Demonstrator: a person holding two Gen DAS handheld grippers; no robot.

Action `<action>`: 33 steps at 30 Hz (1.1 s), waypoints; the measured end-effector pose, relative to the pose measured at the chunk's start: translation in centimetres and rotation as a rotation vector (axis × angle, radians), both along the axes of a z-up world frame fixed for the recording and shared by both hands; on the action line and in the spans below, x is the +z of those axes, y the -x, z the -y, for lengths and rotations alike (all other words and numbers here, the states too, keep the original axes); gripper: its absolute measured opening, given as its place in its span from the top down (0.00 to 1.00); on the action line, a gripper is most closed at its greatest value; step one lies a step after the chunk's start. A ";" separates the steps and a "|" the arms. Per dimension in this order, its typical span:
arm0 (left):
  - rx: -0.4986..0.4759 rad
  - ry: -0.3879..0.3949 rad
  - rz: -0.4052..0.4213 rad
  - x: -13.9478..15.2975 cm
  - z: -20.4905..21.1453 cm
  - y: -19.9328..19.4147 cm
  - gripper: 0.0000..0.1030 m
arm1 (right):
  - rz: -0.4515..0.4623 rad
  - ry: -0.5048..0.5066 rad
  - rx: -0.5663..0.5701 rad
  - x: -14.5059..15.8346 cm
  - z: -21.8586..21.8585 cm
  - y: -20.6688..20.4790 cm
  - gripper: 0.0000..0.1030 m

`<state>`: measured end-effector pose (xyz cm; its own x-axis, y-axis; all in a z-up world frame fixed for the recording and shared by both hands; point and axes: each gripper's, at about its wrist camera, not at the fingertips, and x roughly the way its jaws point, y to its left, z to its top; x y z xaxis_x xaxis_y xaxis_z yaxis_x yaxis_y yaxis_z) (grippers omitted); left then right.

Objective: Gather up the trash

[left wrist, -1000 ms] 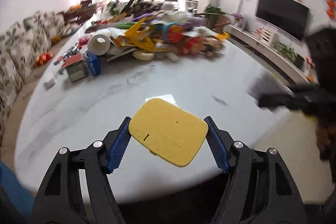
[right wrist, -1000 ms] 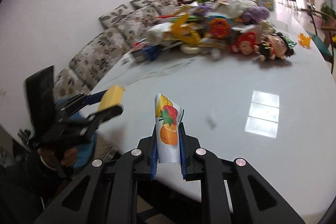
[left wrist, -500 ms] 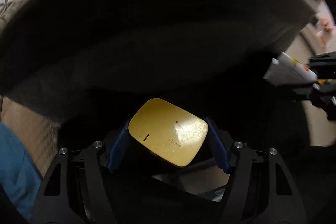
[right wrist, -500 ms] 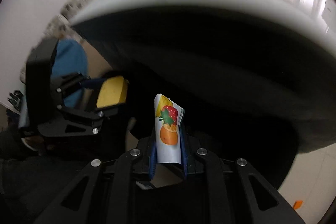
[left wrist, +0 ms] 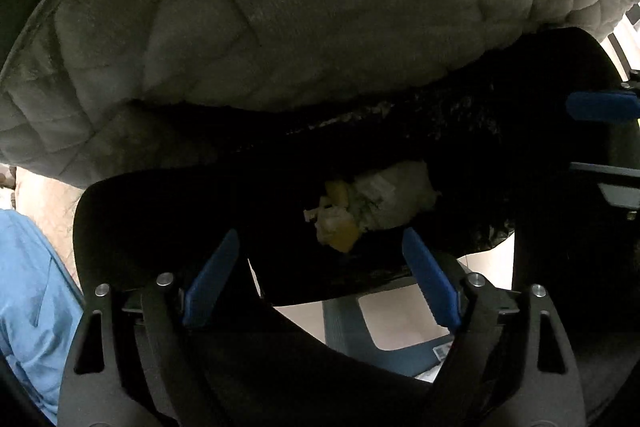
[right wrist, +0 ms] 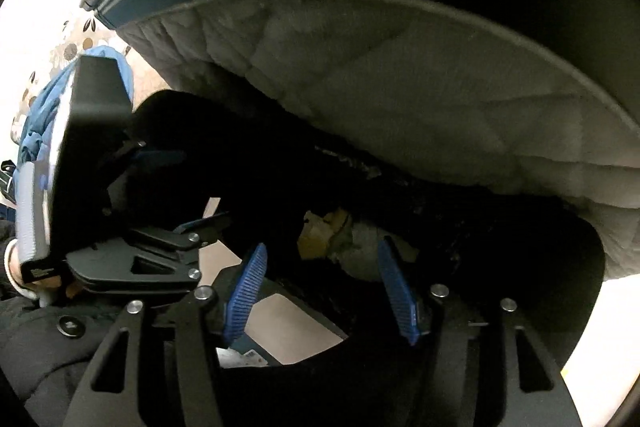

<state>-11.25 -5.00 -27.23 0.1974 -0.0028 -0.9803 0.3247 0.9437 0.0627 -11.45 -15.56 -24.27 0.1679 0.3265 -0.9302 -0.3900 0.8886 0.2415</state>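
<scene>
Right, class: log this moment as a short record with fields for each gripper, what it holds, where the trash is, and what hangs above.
left gripper: open, holds nothing
right gripper: open, holds nothing
trash: crumpled white and yellow pieces lying in a dark black-lined container, beyond both grippers' fingertips
above: quilted grey cover overhanging the dark opening
lighting: dim, so details of the trash are hard to tell

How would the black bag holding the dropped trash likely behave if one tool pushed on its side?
The black bag looks thin and crinkly, so it would probably be floppy and cave in rather than slide. The trash pile inside seems small and papery, so likely light. Both the left tool and the right tool stand open and empty.
</scene>
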 end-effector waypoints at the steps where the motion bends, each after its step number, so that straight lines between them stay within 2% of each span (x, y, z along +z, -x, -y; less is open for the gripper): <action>1: -0.002 -0.003 0.008 0.2 0.1 0.3 0.20 | 0.006 -0.003 -0.002 0.4 0.1 0.1 0.44; 4: -0.009 -0.006 0.032 0.8 0.0 1.5 0.20 | 0.038 -0.003 0.000 2.3 0.4 0.5 0.44; 8: -0.011 0.029 0.063 3.1 -0.6 2.1 0.20 | 0.104 -0.041 0.021 7.3 1.4 1.3 0.43; 11: -0.014 0.039 0.084 4.4 -1.0 1.9 0.20 | 0.172 -0.075 0.016 11.3 2.3 0.5 0.37; 15: -0.002 0.064 0.093 6.0 -1.9 1.7 0.20 | 0.234 -0.117 -0.004 14.8 2.9 -0.9 0.37; 16: 0.003 0.084 0.093 6.6 -2.4 1.8 0.20 | 0.243 -0.131 -0.009 15.4 2.9 -1.2 0.37; 18: 0.002 0.189 0.096 9.1 -3.3 2.3 0.20 | 0.271 -0.175 -0.022 17.3 3.3 -1.7 0.36; 20: 0.000 0.283 0.133 12.5 -4.2 2.8 0.20 | 0.310 -0.192 -0.043 18.8 3.7 -2.3 0.27; 22: 0.002 0.368 0.201 16.3 -5.3 2.8 0.20 | 0.409 -0.192 -0.073 20.8 3.1 -3.4 0.19; 23: 0.007 0.401 0.262 18.6 -5.9 2.4 0.19 | 0.460 -0.185 -0.089 21.5 2.8 -3.9 0.17; 24: 0.022 0.416 0.323 20.8 -6.4 1.6 0.11 | 0.524 -0.171 -0.121 22.7 2.9 -4.8 0.12; 25: 0.038 0.424 0.390 22.7 -6.8 0.5 0.11 | 0.585 -0.158 -0.163 23.7 3.0 -5.8 0.07; 29: 0.127 0.395 0.599 27.9 -7.3 -5.5 0.11 | 0.748 -0.113 -0.332 26.5 3.5 -10.7 0.05; 33: 0.196 0.341 0.676 29.5 -6.9 -12.5 0.11 | 0.781 -0.057 -0.465 26.3 3.8 -15.7 0.05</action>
<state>1.30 1.94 2.23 0.7796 -0.1859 -0.5980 0.1451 0.9826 -0.1162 4.22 -19.33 2.04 0.8699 0.1096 -0.4809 -0.0657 0.9921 0.1072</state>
